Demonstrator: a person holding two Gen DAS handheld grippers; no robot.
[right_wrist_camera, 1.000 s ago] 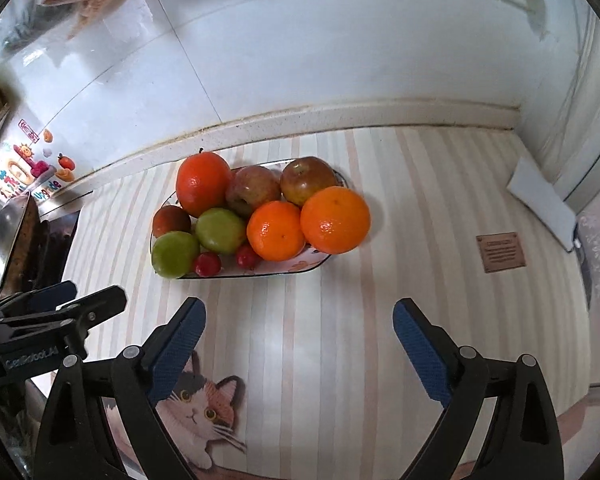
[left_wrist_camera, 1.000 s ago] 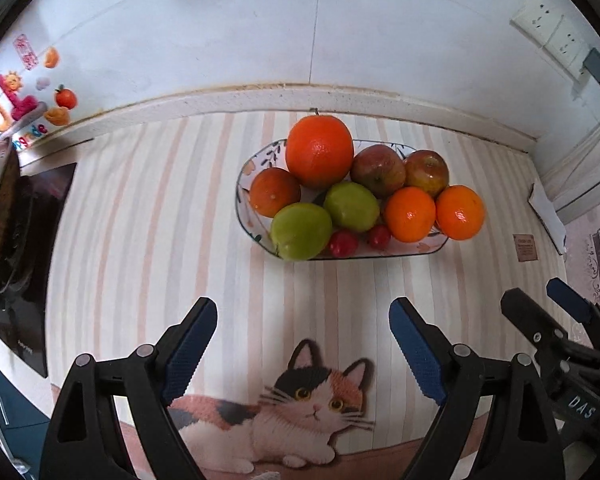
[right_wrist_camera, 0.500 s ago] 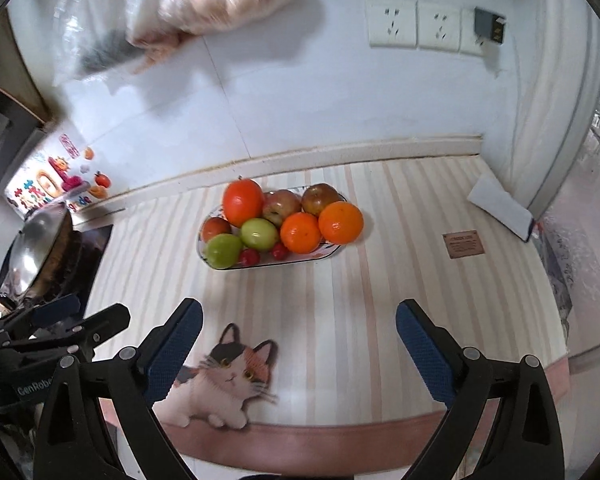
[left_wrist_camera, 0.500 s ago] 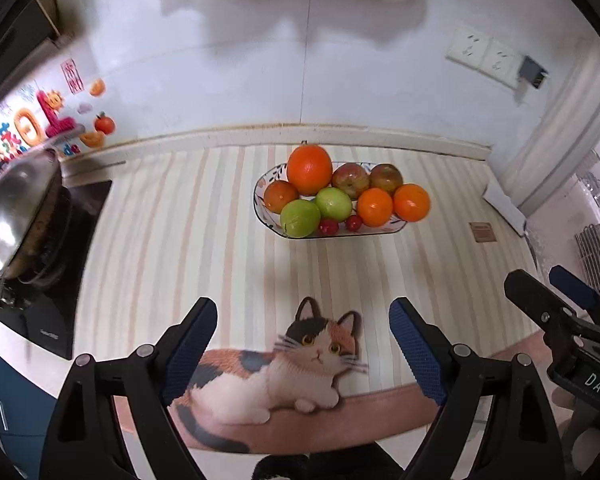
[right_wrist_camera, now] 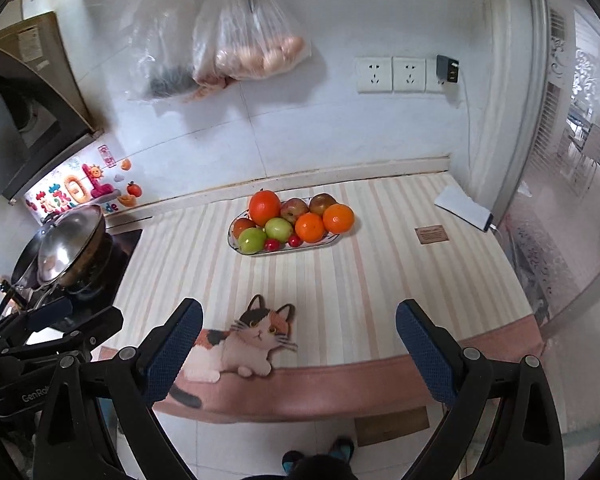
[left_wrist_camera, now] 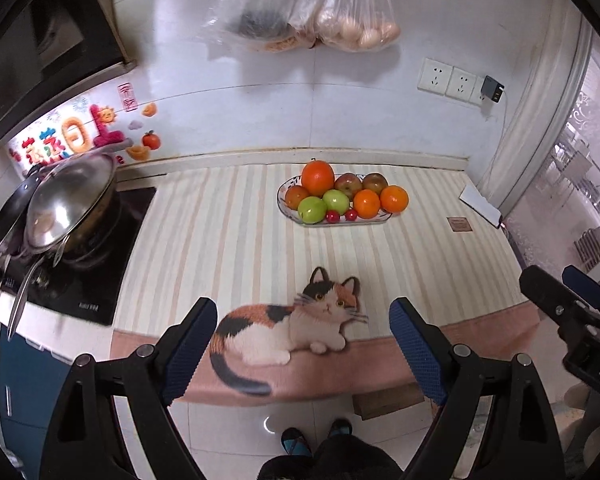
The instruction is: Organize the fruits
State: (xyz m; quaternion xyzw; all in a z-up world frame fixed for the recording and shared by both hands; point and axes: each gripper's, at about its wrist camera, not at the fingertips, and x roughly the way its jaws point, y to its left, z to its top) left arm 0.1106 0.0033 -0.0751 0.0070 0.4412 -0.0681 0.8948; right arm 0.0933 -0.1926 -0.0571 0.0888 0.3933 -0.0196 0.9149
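The left hand-held gripper (left_wrist_camera: pixel 303 344) hung above the near edge of the worktop (left_wrist_camera: pixel 228 232), its blue-padded jaws spread wide with nothing between them. The right hand-held gripper (right_wrist_camera: pixel 299 344) was held the same way, jaws wide apart and empty, well back from the fruit. In the left wrist view the right tool showed at the right edge; in the right wrist view the left one showed at the lower left.

All the fruit sat together in an oval patterned dish (left_wrist_camera: pixel 374 222) toward the back of the worktop, near the white wall. A large orange (left_wrist_camera: pixel 318 178) was piled at the back left, two reddish apples (left_wrist_camera: pixel 349 185) beside it, two smaller oranges (left_wrist_camera: pixel 394 199) at the right end, two green apples (left_wrist_camera: pixel 312 209) in front, and two small red fruits (left_wrist_camera: pixel 333 216) at the front rim. One more reddish-orange fruit (left_wrist_camera: pixel 296 196) lay at the left end.

A striped mat with a calico cat picture (left_wrist_camera: pixel 292 324) covered the worktop. A lidded wok (left_wrist_camera: pixel 70 204) stood on the black hob at the left. Clear bags (right_wrist_camera: pixel 252 40), one holding eggs, hung on the wall above. A white rectangular device (right_wrist_camera: pixel 464 208) lay at the far right corner, and a person's shoes (left_wrist_camera: pixel 316 436) showed on the floor below.
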